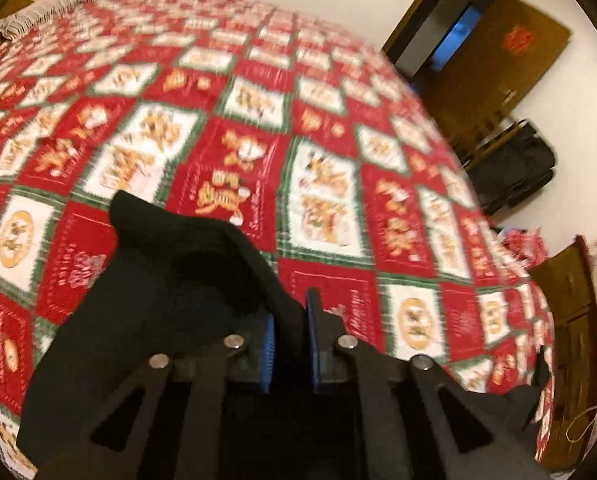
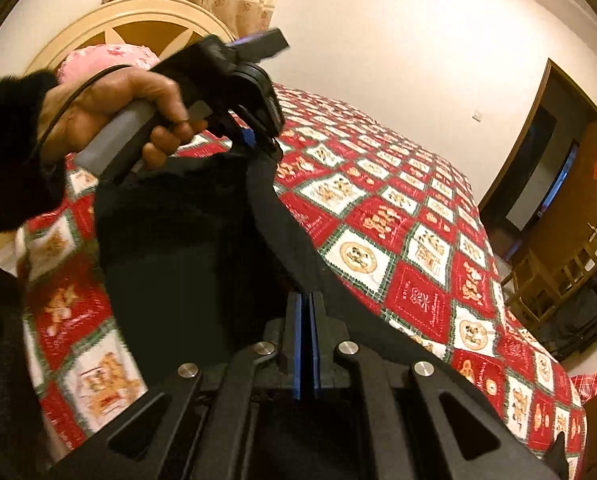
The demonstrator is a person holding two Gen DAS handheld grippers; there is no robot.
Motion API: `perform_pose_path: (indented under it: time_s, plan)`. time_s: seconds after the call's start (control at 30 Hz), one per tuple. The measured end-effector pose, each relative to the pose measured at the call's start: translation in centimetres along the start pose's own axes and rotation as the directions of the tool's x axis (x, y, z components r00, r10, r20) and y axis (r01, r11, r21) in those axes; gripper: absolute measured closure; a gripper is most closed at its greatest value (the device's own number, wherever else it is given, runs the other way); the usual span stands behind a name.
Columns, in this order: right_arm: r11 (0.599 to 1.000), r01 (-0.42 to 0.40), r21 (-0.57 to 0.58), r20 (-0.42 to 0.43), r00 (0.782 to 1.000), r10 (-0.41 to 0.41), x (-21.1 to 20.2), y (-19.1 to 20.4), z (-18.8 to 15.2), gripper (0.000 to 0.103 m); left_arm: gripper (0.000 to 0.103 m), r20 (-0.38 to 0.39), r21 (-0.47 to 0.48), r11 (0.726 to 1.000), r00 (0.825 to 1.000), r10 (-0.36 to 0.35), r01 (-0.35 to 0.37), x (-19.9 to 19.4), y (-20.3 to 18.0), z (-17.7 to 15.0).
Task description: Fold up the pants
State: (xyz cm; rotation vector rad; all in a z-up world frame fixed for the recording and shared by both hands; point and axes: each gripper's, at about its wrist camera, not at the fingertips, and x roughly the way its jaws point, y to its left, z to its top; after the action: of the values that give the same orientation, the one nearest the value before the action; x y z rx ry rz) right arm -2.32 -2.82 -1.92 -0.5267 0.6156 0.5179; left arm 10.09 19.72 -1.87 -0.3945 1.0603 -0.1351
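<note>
the black pants (image 1: pixel 170 288) hang lifted above the bed, pinched along one edge at two spots, with the rest of the cloth drooping toward 7 o'clock in the left wrist view. the left gripper (image 1: pixel 289 344) is clamped on a fold of that cloth, its blue pads squeezing the fabric between them. the right gripper (image 2: pixel 306 340) is pressed together on the same black edge, which runs away from it toward 11 o'clock up to the other gripper, held there by the left hand (image 2: pixel 110 116).

this looks to me like the carry of a fold: the held edge is up and needs laying over the rest. the next move probably calls for both ends travelling level, so the cloth lands flat and not bunched.

the bed (image 1: pixel 338 216), under its red and white patterned cover, looks bare ahead. off it stand a dark bag (image 1: pixel 514 168) and a wooden door (image 1: pixel 502 60) at 2 o'clock, well apart from the work. a pink pillow (image 2: pixel 106 58) sits at the headboard, also out of the way.
</note>
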Motion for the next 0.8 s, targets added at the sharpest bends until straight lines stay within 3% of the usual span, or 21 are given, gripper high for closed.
perform_pose_path:
  time_s: [0.13,0.23,0.33,0.5,0.8]
  plan:
    - [1.0,-0.014,-0.019,0.014,1.0,0.015,-2.5,0.9,-0.2,0.1,0.089,0.126,0.016,0.997,0.989,-0.081,0.08,-5.1,0.7,-2.4]
    - [0.998,-0.045,-0.04,0.009,0.999,0.045,-3.6,2.2,-0.4,0.1,0.089,0.223,0.031,0.995,0.969,-0.103,0.098,-7.9,1.5,-4.7]
    - [0.995,-0.085,-0.058,-0.015,0.996,0.084,-3.6,3.9,-1.0,0.1,0.089,0.262,0.018,0.995,0.96,-0.099,0.098,-8.6,2.5,-6.5]
    - [0.987,-0.122,-0.107,-0.079,0.99,0.114,-2.3,6.6,-2.7,0.1,0.089,0.233,-0.025,0.999,0.972,-0.032,0.039,-7.6,5.1,-9.1]
    - [0.978,-0.163,-0.131,-0.168,0.976,0.14,-0.9,7.5,-5.4,0.1,0.089,0.147,-0.072,0.997,0.989,0.005,0.005,-5.8,7.5,-12.5]
